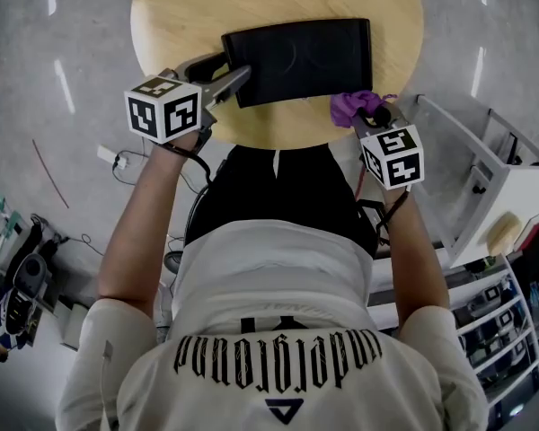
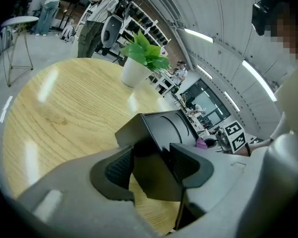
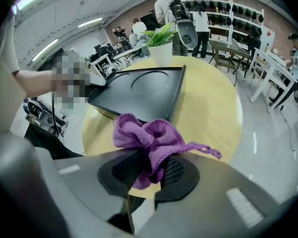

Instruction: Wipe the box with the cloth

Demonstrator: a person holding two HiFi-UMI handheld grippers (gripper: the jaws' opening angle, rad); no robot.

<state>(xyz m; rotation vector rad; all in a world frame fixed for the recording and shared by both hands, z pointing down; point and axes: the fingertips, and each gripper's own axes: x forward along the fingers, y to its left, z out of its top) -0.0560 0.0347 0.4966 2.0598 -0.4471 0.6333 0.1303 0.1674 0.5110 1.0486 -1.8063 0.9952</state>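
Round wooden table (image 1: 175,25), busy workshop behind | black box (image 1: 301,57) lies flat mid-table; looks stiff, light, slick | left gripper (image 2: 151,168) clamps its near-left corner, a sound hold | right gripper (image 3: 150,171) pinches limp purple cloth (image 3: 151,135) near the box's near-right corner

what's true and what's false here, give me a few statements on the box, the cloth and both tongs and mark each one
1. The left tongs grip a corner of the box. True.
2. The right tongs are empty. False: they are shut on the purple cloth.
3. The box lies on a round wooden table. True.
4. The cloth is spread flat over the top of the box. False: it is bunched up in the right tongs, near the box's corner.
5. A potted plant stands on the table. True.
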